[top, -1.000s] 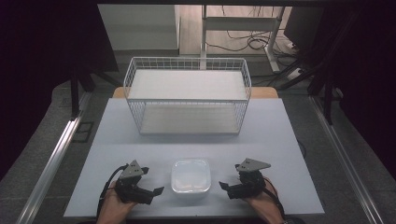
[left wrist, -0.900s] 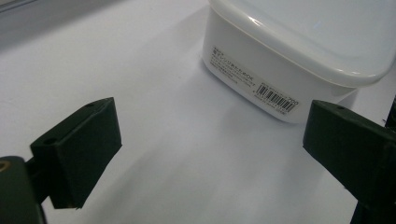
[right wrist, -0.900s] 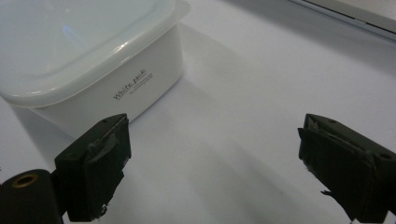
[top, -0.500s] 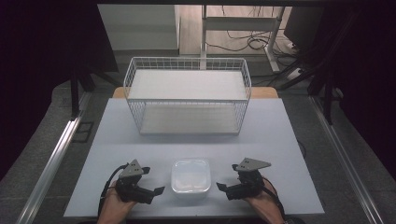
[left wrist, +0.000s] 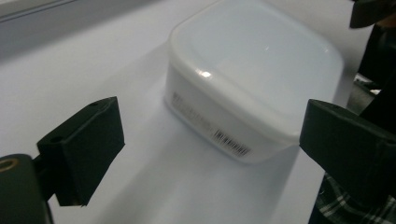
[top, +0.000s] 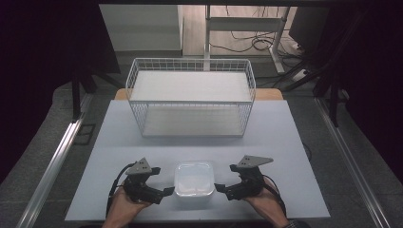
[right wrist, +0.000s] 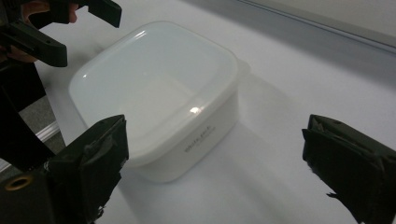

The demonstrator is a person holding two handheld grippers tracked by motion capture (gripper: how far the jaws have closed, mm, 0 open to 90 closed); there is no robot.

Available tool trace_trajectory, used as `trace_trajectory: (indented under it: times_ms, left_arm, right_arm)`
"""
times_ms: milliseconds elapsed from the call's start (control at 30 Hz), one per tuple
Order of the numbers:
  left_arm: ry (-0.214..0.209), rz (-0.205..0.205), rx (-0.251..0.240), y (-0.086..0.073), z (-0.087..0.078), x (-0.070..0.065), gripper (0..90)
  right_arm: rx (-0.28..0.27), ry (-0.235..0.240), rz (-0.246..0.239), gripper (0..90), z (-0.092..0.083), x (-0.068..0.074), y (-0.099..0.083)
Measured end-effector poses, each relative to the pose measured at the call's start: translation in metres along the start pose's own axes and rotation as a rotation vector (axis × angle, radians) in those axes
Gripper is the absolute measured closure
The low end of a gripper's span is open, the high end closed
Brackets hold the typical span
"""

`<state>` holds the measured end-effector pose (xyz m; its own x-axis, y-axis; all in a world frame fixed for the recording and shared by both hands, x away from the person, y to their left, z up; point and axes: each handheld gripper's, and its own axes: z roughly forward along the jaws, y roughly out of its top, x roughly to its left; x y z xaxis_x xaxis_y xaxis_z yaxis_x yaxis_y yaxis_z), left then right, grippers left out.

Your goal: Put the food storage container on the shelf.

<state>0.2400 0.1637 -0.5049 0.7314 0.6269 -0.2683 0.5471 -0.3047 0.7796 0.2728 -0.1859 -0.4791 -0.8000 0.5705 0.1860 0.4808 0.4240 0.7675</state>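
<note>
Two claws, one tub | tabletop: white | wire basket: far side, untouched | lidded plastic tub: near edge, between claws | left claw, right claw: wide open, empty, right edged closer since a second ago | judged: two-sided grasp imminent

A white wire basket stands on the far half of the pale tabletop, with a white shelf board inside it. Beyond the tabletop, a white desk frame stands on the wooden floor, with black cables lying loose under it. Grey carpet flanks both sides.
</note>
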Motion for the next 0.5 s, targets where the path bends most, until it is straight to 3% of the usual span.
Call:
trace_trajectory:
  times_ms: [233,500]
  left_arm:
    - [-0.009,0.02,0.032,0.017,0.013,-0.004,7.5]
    - [-0.023,0.042,0.106,0.031,0.035,-0.007,5.3]
  right_arm:
    - [0.06,-0.007,-0.03,4.4,0.013,0.008,0.015]
    - [0.131,0.037,-0.042,6.9,0.035,0.013,0.024]
